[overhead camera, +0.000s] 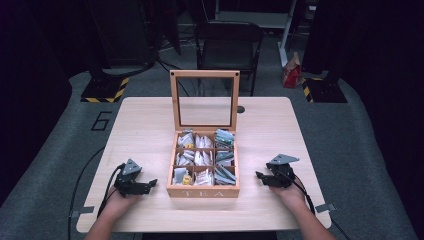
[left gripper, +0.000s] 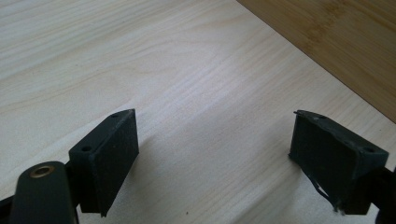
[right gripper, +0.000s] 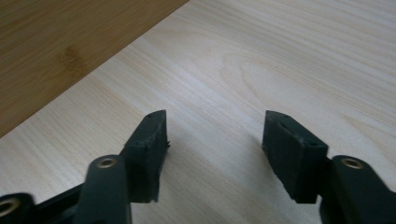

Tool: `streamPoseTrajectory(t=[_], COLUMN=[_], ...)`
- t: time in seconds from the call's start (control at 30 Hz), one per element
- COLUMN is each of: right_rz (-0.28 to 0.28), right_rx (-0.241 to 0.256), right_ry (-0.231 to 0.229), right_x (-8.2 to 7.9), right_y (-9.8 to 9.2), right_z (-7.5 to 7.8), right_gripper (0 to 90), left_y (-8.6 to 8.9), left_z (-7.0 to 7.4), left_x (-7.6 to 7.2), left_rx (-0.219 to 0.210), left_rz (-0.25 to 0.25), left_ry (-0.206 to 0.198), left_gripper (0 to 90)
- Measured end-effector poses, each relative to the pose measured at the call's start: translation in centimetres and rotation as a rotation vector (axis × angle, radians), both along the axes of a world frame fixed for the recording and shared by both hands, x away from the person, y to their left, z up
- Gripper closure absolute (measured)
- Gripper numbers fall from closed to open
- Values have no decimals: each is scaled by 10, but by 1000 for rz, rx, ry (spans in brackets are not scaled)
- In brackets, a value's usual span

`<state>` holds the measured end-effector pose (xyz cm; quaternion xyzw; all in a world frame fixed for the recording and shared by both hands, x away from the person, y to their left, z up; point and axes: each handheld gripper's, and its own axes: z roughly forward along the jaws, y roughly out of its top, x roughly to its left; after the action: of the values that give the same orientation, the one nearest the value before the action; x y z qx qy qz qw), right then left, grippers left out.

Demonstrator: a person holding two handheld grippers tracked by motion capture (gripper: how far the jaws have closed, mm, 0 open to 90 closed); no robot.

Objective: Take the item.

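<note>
Grippers rest low on the table, one on each side of a wooden tea box that stands between them with its glass-paned lid raised upright at the back. The left gripper sits just to the box's left, its jaws pointing toward the box's side wall and spread wide apart, holding nothing; in the left gripper view bare pale wood lies between the jaws and the box wall runs ahead and to the right of them. The right gripper lies a little farther off on the box's other side, jaws also parted and empty, aimed at the box; in the right gripper view the box wall crosses ahead and to the left of the jaws. Inside the box, a grid of compartments holds tea bags. Neither gripper touches the box. A hand holds each gripper from behind.
</note>
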<state>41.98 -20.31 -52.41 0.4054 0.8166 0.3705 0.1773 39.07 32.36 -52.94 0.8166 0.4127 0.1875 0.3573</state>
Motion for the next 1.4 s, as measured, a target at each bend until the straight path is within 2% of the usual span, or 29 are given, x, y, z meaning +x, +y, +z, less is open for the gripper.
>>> streamPoseTrajectory(t=[0.17, 0.3, 0.47, 0.67, 0.77, 1.17, 1.4], right_rz=[25, 24, 44, 32, 50, 58, 71], right_rx=[-17, 13, -2, 26, 18, 59, 75], right_ry=[16, 6, 16, 34, 30, 46, 30], right_x=[-2, -4, -7, -10, -10, -13, -13], right_y=[3, 7, 8, 7, 7, 4, 4], right_z=[5, 9, 14, 21, 24, 40, 56], right_gripper=[457, 461, 461, 466, 465, 480, 484], left_y=[0, 0, 0, 0, 0, 0, 0], left_z=[0, 0, 0, 0, 0, 0, 0], left_x=[0, 0, 0, 0, 0, 0, 0], left_rx=[0, 0, 0, 0, 1, 0, 0], left_rz=[0, 0, 0, 0, 0, 0, 0], left_ry=[0, 0, 0, 0, 0, 0, 0], left_gripper=[149, 150, 149, 150, 149, 149, 149])
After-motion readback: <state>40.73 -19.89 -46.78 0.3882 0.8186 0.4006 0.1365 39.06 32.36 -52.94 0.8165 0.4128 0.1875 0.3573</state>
